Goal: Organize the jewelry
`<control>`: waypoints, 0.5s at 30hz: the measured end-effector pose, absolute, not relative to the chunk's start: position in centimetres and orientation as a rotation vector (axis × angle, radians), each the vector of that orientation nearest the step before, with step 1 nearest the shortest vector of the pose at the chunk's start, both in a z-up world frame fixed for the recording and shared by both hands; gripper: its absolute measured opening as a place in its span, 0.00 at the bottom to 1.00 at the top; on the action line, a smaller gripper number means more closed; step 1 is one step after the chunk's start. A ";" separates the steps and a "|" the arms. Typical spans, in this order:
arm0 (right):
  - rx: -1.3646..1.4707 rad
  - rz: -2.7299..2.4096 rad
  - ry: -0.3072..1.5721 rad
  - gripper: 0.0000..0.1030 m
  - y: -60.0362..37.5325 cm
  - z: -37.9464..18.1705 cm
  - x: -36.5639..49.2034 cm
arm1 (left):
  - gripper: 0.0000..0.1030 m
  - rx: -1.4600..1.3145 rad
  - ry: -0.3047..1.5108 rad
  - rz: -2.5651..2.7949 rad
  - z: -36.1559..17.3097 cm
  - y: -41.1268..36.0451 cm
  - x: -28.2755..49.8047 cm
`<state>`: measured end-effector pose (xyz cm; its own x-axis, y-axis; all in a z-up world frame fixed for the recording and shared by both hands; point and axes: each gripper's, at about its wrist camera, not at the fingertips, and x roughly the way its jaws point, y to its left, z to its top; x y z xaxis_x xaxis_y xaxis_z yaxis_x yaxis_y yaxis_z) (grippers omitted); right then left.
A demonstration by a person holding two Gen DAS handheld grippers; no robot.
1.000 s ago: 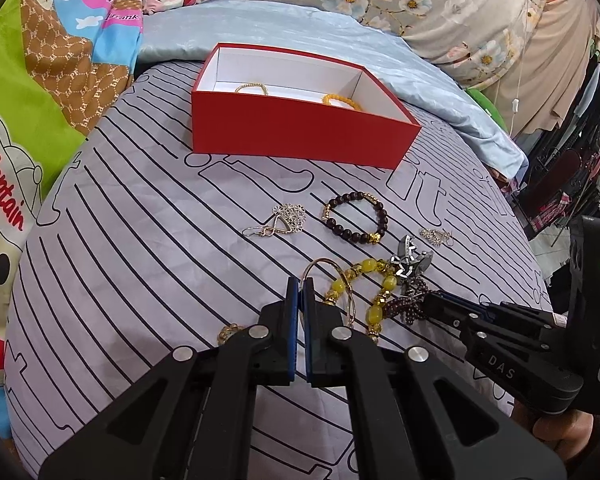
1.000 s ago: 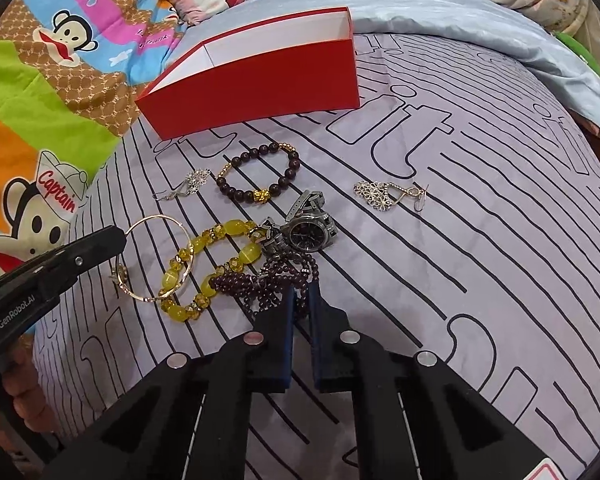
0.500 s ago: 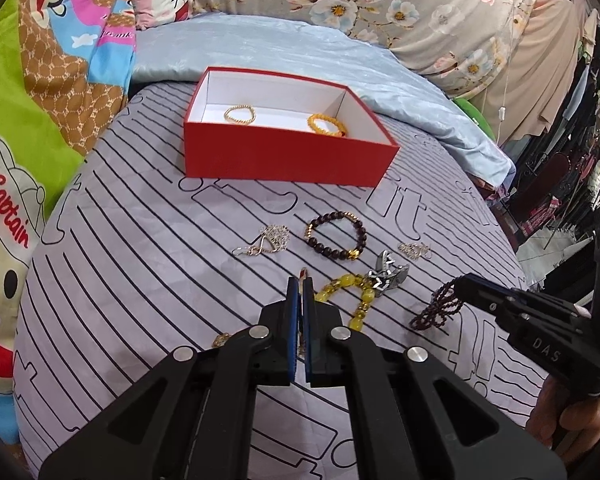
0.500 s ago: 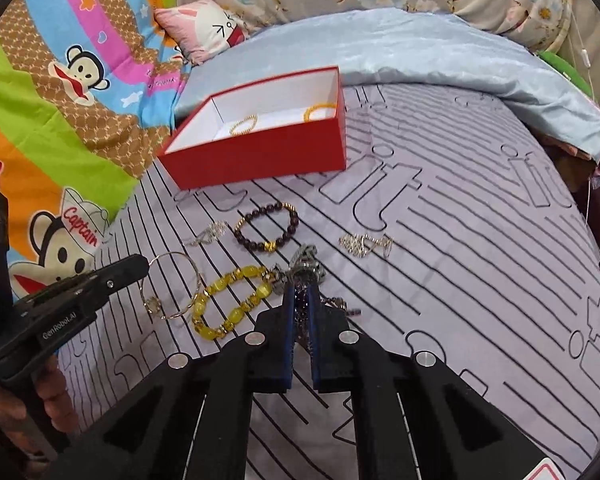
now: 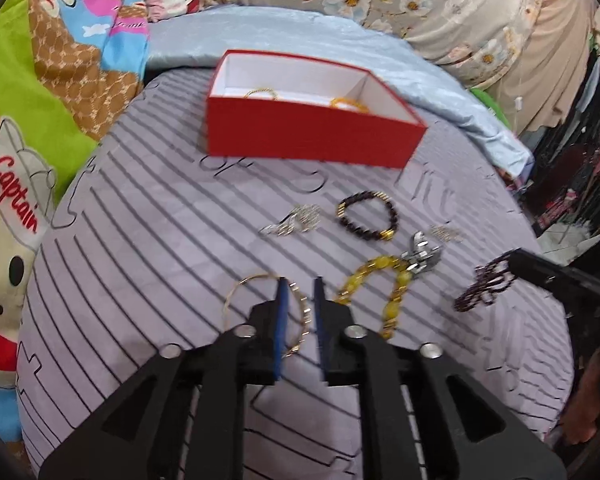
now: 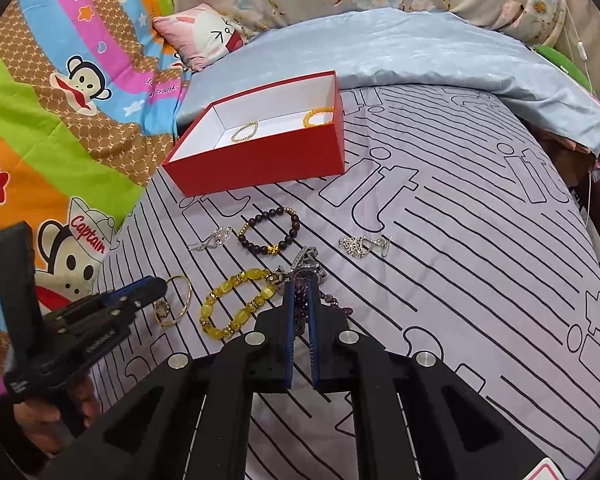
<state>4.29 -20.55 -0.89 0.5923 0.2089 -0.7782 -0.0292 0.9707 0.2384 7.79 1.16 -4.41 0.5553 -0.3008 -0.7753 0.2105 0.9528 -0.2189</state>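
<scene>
**Inspector:** Jewelry lies spread on the striped grey sheet (image 6: 440, 240) in front of you. Your right gripper (image 6: 299, 280) is pinching a dark purple bead strand (image 5: 485, 286), which hangs off the sheet from its tips.

**Operator:** And my left?

**Inspector:** Your left gripper (image 5: 299, 286) has its jaws opening. The thin gold bangle (image 5: 300, 312) passes between them, lying on the sheet; the pads do not press it.

**Operator:** Where are the other pieces?

**Inspector:** Just right of the bangle lies the yellow bead bracelet (image 6: 236, 304), touching the silver watch (image 5: 420, 256) at its far right end. Farther off sits the dark bead bracelet with gold accents (image 6: 270, 232), with one silver filigree earring (image 6: 214, 238) to its left and another (image 6: 360, 245) well to its right.

**Operator:** The box?

**Inspector:** The red box (image 6: 260, 160) stands open at the far side, white inside. It holds a gold bead bracelet (image 6: 245, 131) on the left and an orange bead bracelet (image 6: 318, 117) on the right.
</scene>
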 end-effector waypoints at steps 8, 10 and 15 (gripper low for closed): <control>0.208 0.150 0.943 0.05 -20.1 -1.2 4.7 | 0.20 -0.017 0.938 -0.207 -6.7 2.3 8.0; 0.208 0.154 0.946 0.05 -20.0 -1.3 4.8 | 0.20 -0.020 0.933 -0.212 -6.9 2.4 8.1; 0.212 0.157 0.954 0.05 -19.7 -1.5 5.1 | 0.05 0.007 0.908 -0.227 -7.2 1.8 8.5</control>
